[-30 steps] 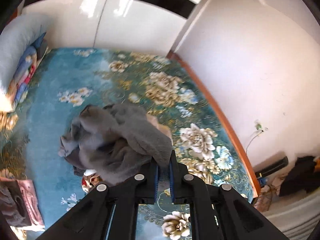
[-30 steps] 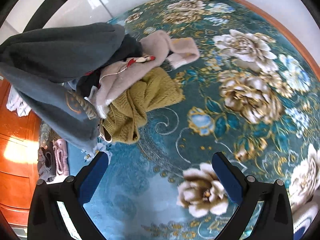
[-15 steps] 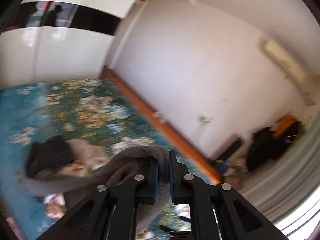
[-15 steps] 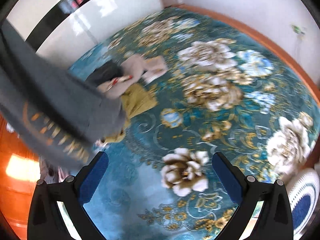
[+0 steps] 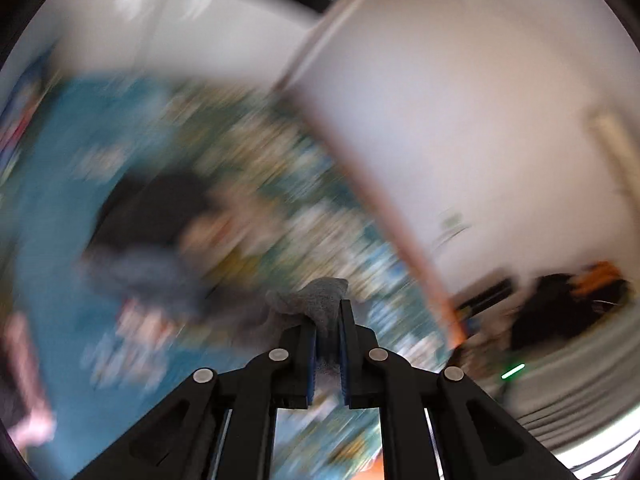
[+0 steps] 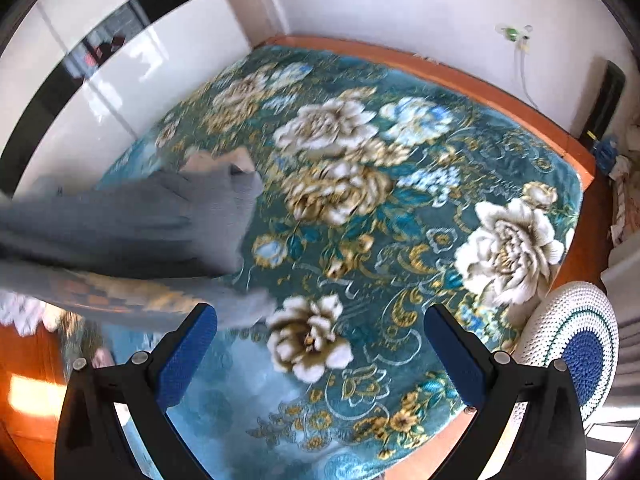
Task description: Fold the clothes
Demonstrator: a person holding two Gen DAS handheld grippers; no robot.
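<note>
Leftmost, the left tool (image 5: 328, 326) pinches a fuzzy grey garment (image 5: 320, 300) between its blue pads; everything behind is blurred. Further right, the right tool (image 6: 320, 344) gapes wide above the plush floral bedspread (image 6: 400, 220), grey cloth spread across its left.

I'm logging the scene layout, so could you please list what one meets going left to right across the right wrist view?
Grey garment → floral bedspread → white-and-blue crocheted round cushion.
</note>
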